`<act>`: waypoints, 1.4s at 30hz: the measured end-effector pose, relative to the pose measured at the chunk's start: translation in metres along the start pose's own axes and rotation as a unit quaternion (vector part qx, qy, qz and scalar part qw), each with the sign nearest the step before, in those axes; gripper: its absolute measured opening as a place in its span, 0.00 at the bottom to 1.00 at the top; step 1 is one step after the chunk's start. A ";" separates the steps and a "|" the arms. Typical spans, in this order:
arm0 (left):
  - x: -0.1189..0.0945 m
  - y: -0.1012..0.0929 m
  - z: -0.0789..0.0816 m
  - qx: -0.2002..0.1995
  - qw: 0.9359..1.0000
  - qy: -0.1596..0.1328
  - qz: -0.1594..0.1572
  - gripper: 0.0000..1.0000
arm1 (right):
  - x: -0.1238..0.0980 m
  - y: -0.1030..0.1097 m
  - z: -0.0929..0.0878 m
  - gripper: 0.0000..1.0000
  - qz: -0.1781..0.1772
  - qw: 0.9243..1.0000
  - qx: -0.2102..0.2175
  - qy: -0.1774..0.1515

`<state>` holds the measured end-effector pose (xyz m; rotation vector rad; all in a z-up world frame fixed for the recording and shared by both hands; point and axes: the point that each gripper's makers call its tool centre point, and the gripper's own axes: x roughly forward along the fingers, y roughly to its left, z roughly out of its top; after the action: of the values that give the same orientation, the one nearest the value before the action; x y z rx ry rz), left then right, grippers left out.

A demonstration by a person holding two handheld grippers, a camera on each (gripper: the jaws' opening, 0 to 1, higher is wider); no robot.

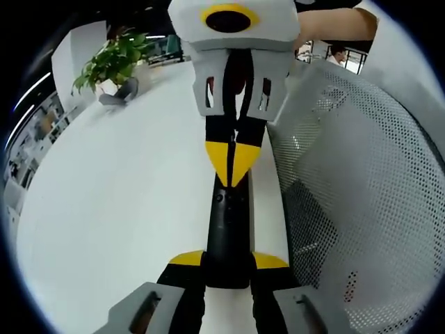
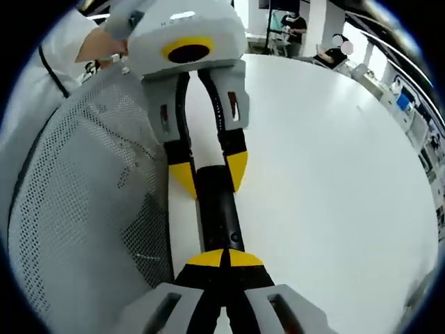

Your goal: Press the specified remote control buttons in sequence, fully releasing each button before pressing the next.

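Black remote control (image 1: 227, 236) lies flat on the white table (image 1: 118, 209), long axis running straight from one gripper to the other. Left gripper (image 1: 227, 263) clamps one end, yellow tips on either side of it. Right gripper (image 2: 224, 259) has tips pinched together, pressing down on the remote's (image 2: 217, 209) button end; no gap between them. White mesh basket (image 1: 361, 181) stands just beside the remote. Potted plant (image 1: 115, 62) sits at the table's far edge, well apart.
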<state>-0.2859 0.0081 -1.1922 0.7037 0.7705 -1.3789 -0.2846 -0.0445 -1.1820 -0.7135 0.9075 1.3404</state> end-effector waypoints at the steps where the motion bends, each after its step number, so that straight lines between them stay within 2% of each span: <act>1: 0.000 0.000 0.000 0.000 1.000 0.002 0.000 0.23 | -0.001 0.000 -0.002 0.00 -0.004 1.000 -0.002 0.002; 3: 0.000 0.000 0.000 0.000 1.000 0.003 0.000 0.23 | -0.003 -0.002 -0.008 0.00 -0.012 1.000 -0.018 0.018; 8: 0.000 0.000 0.000 0.000 1.000 -0.002 -0.001 0.23 | -0.002 -0.001 -0.006 0.00 -0.012 1.000 -0.013 0.015; 11: 0.000 0.000 0.000 0.002 1.000 0.000 -0.002 0.23 | 0.000 -0.001 -0.006 0.00 -0.018 0.999 -0.023 0.033; 13: 0.000 0.000 0.000 0.003 1.000 0.002 -0.002 0.23 | 0.001 -0.001 -0.005 0.00 -0.026 0.998 -0.014 0.047; 16: 0.000 0.000 0.000 0.004 1.000 0.003 -0.003 0.23 | 0.001 -0.001 -0.006 0.00 -0.041 0.996 -0.048 0.059; 19: 0.000 0.000 0.000 0.004 1.000 -0.001 -0.003 0.23 | -0.001 -0.002 -0.007 0.00 -0.033 0.998 -0.039 0.037; 21: 0.000 0.000 0.000 0.004 1.000 -0.002 -0.003 0.23 | -0.001 -0.001 -0.006 0.00 -0.014 1.000 0.004 0.016; 25: 0.000 0.000 0.000 0.003 1.000 0.000 -0.004 0.23 | -0.002 0.000 -0.006 0.00 -0.009 0.999 -0.050 0.015; 28: 0.000 0.000 0.000 -0.001 1.000 0.004 -0.001 0.23 | -0.003 0.001 -0.008 0.00 -0.009 0.998 -0.062 0.019; 36: 0.000 0.000 0.000 0.001 1.000 0.002 -0.003 0.23 | -0.009 -0.003 -0.017 0.00 -0.011 0.999 -0.038 0.017; 42: 0.000 0.000 0.000 -0.001 1.000 0.000 -0.003 0.23 | -0.008 -0.002 -0.015 0.00 -0.015 1.000 -0.011 -0.001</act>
<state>-0.2858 0.0085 -1.1921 0.7012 0.7735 -1.3833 -0.2848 -0.0619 -1.1827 -0.7396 0.8783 1.3261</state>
